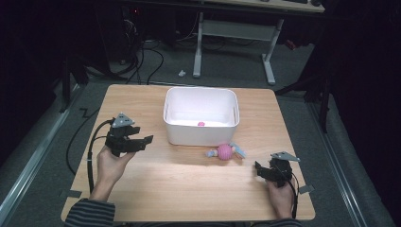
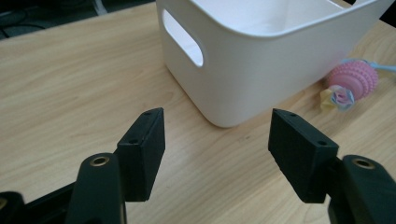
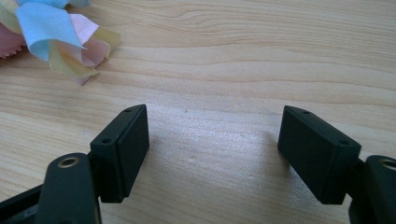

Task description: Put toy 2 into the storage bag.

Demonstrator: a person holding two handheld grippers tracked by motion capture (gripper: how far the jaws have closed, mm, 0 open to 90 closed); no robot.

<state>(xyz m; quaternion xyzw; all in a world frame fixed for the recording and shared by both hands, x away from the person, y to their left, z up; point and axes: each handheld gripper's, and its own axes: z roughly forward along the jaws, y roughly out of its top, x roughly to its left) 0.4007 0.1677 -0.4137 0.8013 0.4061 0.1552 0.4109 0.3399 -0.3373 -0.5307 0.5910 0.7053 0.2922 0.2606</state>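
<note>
Pink knitted ball toy with pastel ribbon tails (image 1: 226,152) lying on the light wooden table (image 1: 189,184), just in front of the white rectangular plastic bin (image 1: 201,135). Left gripper (image 1: 142,141) held left of bin, jaws apart, nothing between. Right gripper (image 1: 259,168) low near right edge, jaws spread wide, empty, toy apart to its left.
</note>
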